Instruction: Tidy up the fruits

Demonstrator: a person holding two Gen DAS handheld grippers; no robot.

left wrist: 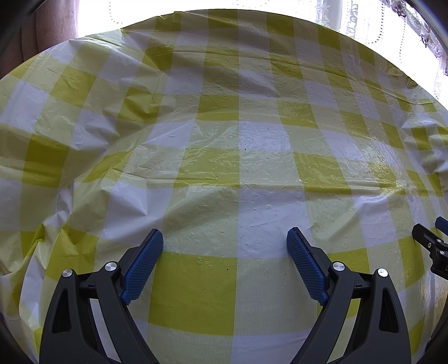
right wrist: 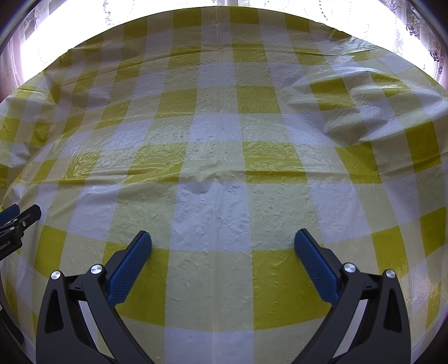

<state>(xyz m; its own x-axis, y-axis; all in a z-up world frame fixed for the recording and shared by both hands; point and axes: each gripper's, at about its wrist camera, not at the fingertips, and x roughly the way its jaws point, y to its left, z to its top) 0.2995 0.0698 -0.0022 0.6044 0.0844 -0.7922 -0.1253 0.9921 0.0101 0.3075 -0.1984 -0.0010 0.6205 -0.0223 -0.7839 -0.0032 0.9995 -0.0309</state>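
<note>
No fruit shows in either view. My left gripper (left wrist: 225, 238) hangs over the yellow-and-white checked tablecloth (left wrist: 224, 134), open wide, with nothing between its blue pads. My right gripper (right wrist: 223, 239) is also open and holds nothing above the same cloth (right wrist: 218, 126). In the left wrist view the right gripper's tip (left wrist: 428, 238) pokes in at the right edge. The left gripper's tip (right wrist: 19, 218) shows at the left edge of the right wrist view. The two grippers sit side by side, both tilted down at the table.
The plastic cloth is wrinkled, with raised folds at the left (left wrist: 92, 134) and at the far right (right wrist: 364, 112). Bright window light and lace curtains (left wrist: 364, 19) lie beyond the table's far edge. A dark brown surface (left wrist: 42, 33) shows at the far left.
</note>
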